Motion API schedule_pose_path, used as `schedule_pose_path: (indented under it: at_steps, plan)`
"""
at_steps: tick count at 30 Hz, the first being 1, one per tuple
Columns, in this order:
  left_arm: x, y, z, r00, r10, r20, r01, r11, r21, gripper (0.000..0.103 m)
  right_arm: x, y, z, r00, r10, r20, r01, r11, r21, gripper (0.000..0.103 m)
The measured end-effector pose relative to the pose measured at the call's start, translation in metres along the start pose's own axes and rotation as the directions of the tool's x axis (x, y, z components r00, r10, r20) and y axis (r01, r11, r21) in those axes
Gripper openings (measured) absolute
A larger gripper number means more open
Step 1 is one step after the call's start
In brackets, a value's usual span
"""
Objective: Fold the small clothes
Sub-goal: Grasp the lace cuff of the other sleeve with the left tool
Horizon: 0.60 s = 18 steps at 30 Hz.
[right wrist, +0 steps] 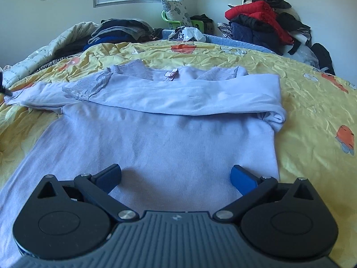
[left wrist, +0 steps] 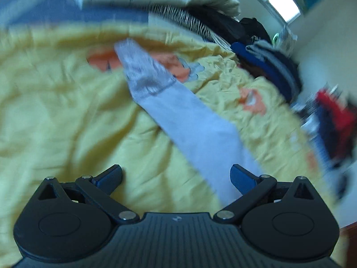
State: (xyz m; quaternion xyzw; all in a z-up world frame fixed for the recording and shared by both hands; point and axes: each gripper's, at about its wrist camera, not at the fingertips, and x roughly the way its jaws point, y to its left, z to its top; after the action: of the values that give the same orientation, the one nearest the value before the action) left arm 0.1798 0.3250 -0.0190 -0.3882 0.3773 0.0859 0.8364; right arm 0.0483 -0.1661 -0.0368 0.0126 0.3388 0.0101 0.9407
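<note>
Left wrist view: the left tongs (left wrist: pixel 176 177) stood open and empty above the yellow bedsheet (left wrist: pixel 55 102); the picture was blurred. One sleeve (left wrist: pixel 185 116) of the lilac top ran slantwise past the right finger.

Right wrist view: the right tongs (right wrist: pixel 176 177) were open too, holding nothing, low over the top (right wrist: pixel 160 138), which lay flat on the bed with one sleeve already folded across the chest (label showing at the collar).

Step in hand: probably folding in the second sleeve.

Next move: likely the left tongs pinch the outstretched sleeve and carry it across.
</note>
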Motion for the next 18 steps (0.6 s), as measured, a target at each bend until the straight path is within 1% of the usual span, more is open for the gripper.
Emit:
schedule_pose_path:
  at_steps: [1,3,5,7,9,11,12,14,15,16,17,18]
  plan:
    - [0.006,0.009,0.006,0.999,-0.046,-0.012,0.046,0.997,-0.065,0.103,0.0,-0.001,0.0,1.0,0.002,0.001,-0.002,1.0,0.001,0.103]
    - [0.015,0.027,0.014,0.992,-0.125,0.004,0.124,0.976,-0.18,0.103,0.0,-0.001,-0.001,1.0,0.005,0.004,-0.005,1.0,0.004,0.103]
    - [0.025,0.042,0.021,0.981,-0.191,0.03,0.192,0.939,-0.284,0.103,-0.001,-0.002,-0.001,1.0,0.009,0.007,-0.009,1.0,0.01,0.103]
    - [0.035,0.055,0.026,0.965,-0.254,0.071,0.261,0.889,-0.376,0.103,-0.001,-0.003,-0.001,1.0,0.012,0.008,-0.012,1.0,0.013,0.103]
    - [0.042,0.061,0.032,0.945,-0.306,0.117,0.326,0.845,-0.423,0.103,-0.001,-0.002,-0.001,1.0,0.012,0.009,-0.012,1.0,0.014,0.103]
    - [0.048,0.062,0.037,0.921,-0.353,0.168,0.39,0.81,-0.438,0.103,-0.001,-0.003,-0.001,1.0,0.011,0.009,-0.012,1.0,0.012,0.103]
    - [0.05,0.062,0.041,0.915,-0.359,0.184,0.403,0.799,-0.446,0.103,-0.001,-0.003,-0.001,1.0,0.012,0.009,-0.012,1.0,0.013,0.103]
    - [0.057,0.06,0.048,0.915,-0.35,0.2,0.403,0.793,-0.456,0.101,-0.001,-0.003,-0.001,1.0,0.011,0.009,-0.011,1.0,0.013,0.103]
    - [0.06,0.059,0.052,0.916,-0.344,0.206,0.401,0.795,-0.456,0.098,-0.001,-0.002,-0.001,1.0,0.011,0.008,-0.011,1.0,0.012,0.103]
    - [0.063,0.058,0.056,0.92,-0.336,0.204,0.392,0.802,-0.451,0.084,-0.001,-0.003,-0.001,1.0,0.011,0.008,-0.011,1.0,0.012,0.103]
    - [0.067,0.057,0.06,0.925,-0.325,0.198,0.38,0.808,-0.45,0.063,-0.001,-0.002,-0.001,1.0,0.01,0.008,-0.01,1.0,0.011,0.103]
    - [0.07,0.057,0.061,0.929,-0.316,0.19,0.369,0.812,-0.451,0.052,-0.001,-0.002,-0.001,1.0,0.01,0.008,-0.01,1.0,0.01,0.103]
